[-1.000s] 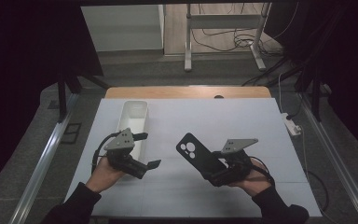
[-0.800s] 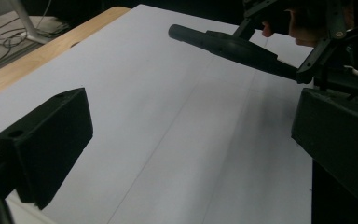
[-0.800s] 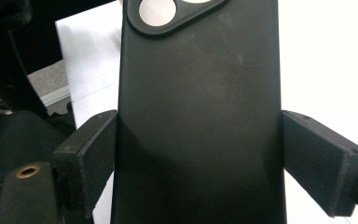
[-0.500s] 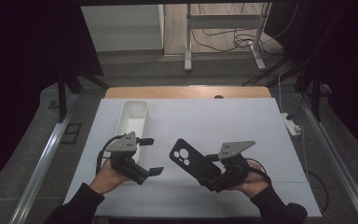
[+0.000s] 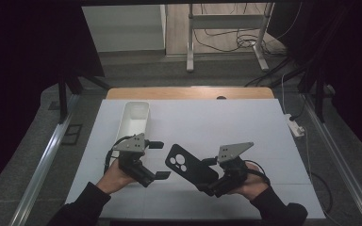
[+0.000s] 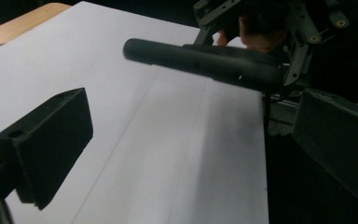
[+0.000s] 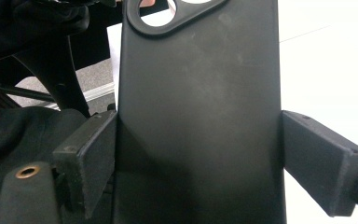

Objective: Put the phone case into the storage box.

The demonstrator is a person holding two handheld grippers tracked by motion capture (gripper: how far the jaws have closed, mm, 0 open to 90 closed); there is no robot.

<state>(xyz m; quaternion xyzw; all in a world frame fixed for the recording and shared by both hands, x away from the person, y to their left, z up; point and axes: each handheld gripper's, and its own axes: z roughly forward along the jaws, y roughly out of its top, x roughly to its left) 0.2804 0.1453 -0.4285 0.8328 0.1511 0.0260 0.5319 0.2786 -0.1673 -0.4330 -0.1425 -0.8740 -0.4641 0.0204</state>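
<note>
White table (image 5: pixel 273 136); white oblong tray (image 5: pixel 134 120) at far-left.

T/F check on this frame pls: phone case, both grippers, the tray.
1. The right gripper clamps the black phone case across its width. True.
2. The left gripper holds the case too. False: its jaws are open with nothing between them.
3. The white tray holds the case. False: the case is held up over the table, near the person, apart from the tray.
4. The case's camera cutout points away from the right gripper. True.
</note>
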